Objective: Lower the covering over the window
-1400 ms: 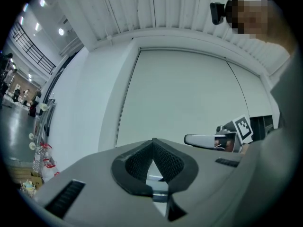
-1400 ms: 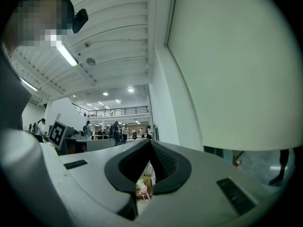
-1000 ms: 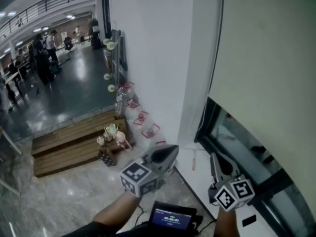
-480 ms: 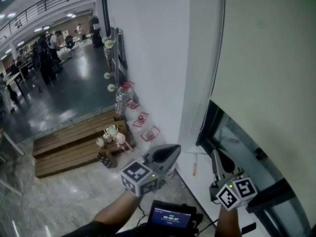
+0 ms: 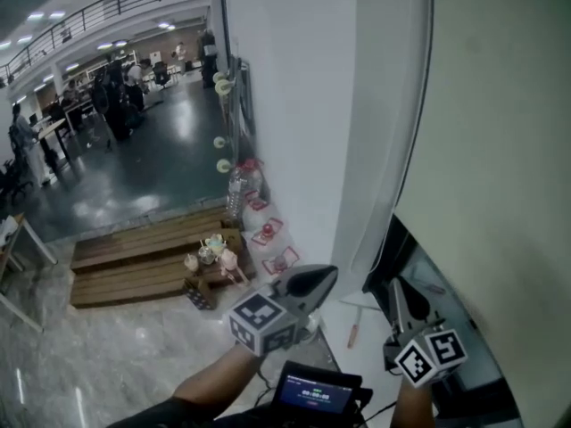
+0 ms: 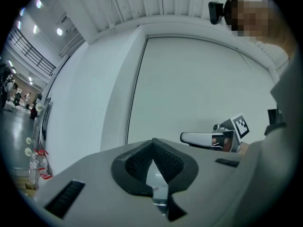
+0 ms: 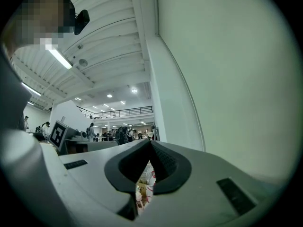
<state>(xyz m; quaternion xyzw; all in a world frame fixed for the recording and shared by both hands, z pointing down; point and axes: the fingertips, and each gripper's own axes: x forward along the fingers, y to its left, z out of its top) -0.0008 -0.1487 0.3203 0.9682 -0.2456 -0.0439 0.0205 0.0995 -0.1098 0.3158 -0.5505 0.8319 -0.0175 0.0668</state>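
A cream roller blind (image 5: 500,150) hangs over the window (image 5: 412,270) at the right, and a dark strip of glass shows under its bottom edge. A thin dark line (image 5: 419,132) runs down the blind's left edge. My left gripper (image 5: 328,273) is shut and empty, held level in front of the white wall beside the window. My right gripper (image 5: 395,283) is also shut and empty, with its tip just below the blind's lower left corner. The left gripper view shows the blind (image 6: 189,89) ahead and the right gripper (image 6: 182,137) alongside. The right gripper view has the blind (image 7: 236,79) at its right.
A white sill (image 5: 366,350) under the window carries a small pen-like tool (image 5: 352,335). A device with a lit screen (image 5: 312,390) sits at my waist. On the floor to the left are a wooden pallet (image 5: 134,257) with small figures (image 5: 214,255), and water bottles (image 5: 245,190). People stand far back (image 5: 116,87).
Both grippers have travelled level beside the window, staying shut. The head view has shifted: wall corner and pallet sit further right, and less dark glass shows under the blind.
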